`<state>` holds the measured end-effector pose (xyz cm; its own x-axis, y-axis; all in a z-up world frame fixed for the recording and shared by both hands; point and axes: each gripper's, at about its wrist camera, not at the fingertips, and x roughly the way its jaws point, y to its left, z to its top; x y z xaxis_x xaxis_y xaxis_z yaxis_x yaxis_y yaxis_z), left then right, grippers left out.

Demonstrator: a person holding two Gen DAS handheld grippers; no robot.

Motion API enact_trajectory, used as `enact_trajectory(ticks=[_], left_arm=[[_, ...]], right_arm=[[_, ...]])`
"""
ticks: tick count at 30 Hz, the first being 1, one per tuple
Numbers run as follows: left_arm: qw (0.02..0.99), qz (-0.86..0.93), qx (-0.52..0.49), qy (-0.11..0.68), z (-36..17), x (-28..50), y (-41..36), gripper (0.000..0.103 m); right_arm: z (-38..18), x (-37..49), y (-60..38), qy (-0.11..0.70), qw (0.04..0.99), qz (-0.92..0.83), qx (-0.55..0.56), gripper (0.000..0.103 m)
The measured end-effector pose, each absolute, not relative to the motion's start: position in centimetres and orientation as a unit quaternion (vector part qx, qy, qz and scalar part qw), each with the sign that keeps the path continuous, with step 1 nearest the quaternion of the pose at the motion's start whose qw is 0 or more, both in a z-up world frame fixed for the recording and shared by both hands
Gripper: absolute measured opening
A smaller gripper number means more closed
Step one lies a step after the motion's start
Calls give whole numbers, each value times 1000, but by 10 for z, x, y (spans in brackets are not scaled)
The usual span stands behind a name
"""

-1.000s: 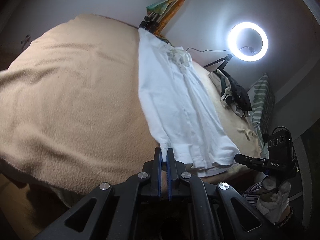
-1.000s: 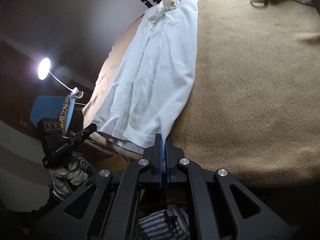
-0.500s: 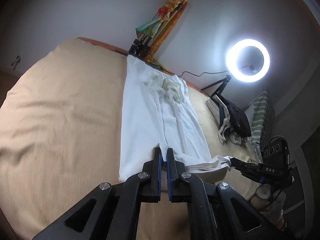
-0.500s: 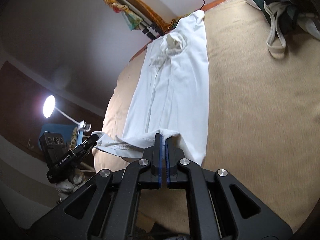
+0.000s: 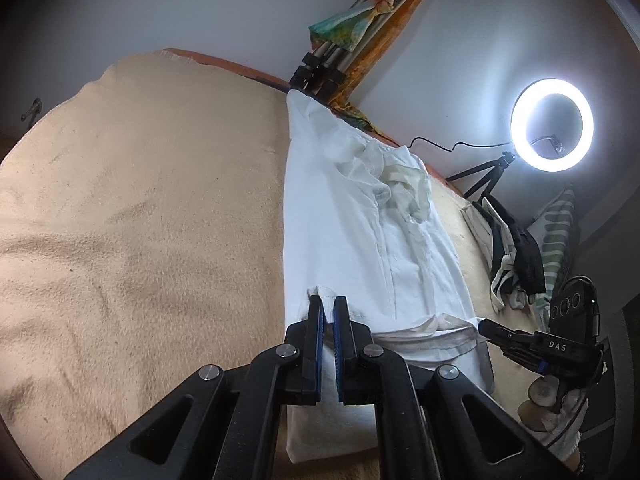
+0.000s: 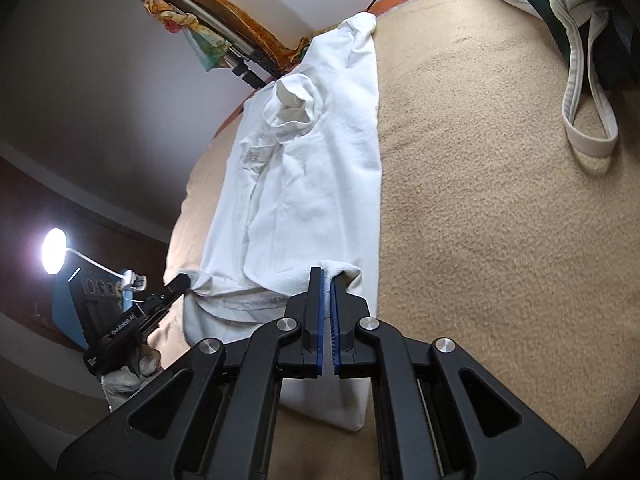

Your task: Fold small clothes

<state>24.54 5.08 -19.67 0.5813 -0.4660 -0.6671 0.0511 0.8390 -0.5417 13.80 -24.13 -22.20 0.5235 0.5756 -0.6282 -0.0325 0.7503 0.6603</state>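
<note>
- My left claw (image 5: 328, 306) is pressed together on a corner of the white shirt's (image 5: 352, 232) hem, a small tuft of cloth poking out above the blue pads.
- My right claw (image 6: 327, 280) is likewise pinching the shirt (image 6: 312, 168) at the hem's other corner, cloth bunched just past its tips.
- The shirt lies lengthwise on the tan blanket (image 5: 140, 220), its collar end away from me, close to the far edge of the bed.
- The hem end is lifted and doubled back over the shirt's lower part, so a fold of white cloth runs between my two claws.
- From the left camera my right claw (image 5: 486, 326) shows at the shirt's right side, held by a gloved hand (image 5: 560, 416).
- From the right camera my left claw (image 6: 182, 280) shows at the shirt's left side, its tips touching the bunched hem.
- Beyond the shirt's collar, a folded tripod wrapped in coloured cloth (image 5: 360, 32) leans against the wall.
- Right of the shirt, a lit ring light (image 5: 552, 124) stands on a small stand.
- Below the ring light, dark and white clothes (image 5: 516, 252) lie in a heap on the blanket.
- Left of the shirt in the right camera, a small lamp (image 6: 54, 250) glows.
</note>
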Motion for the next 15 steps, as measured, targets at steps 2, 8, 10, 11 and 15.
enact_trajectory(ticks=[2,8,10,11,15], left_arm=[[861,-152,-228,428,-194,245,51,11],[880,-178,-176,403,-170,220,50,19],[876,-195,-162,409,-168,212,45,19],[873,-202,-156,417,-171,210,42,19],[860,-200,-141,447,-188,210,33,19]], right_arm=[[-222,140,-241,455,823,177,291,7],[-201,123,-236,423,849,218,228,11],[-201,118,-230,423,844,251,214,11],[-204,115,-225,429,840,265,201,11],[-214,112,-206,451,833,282,152,11]])
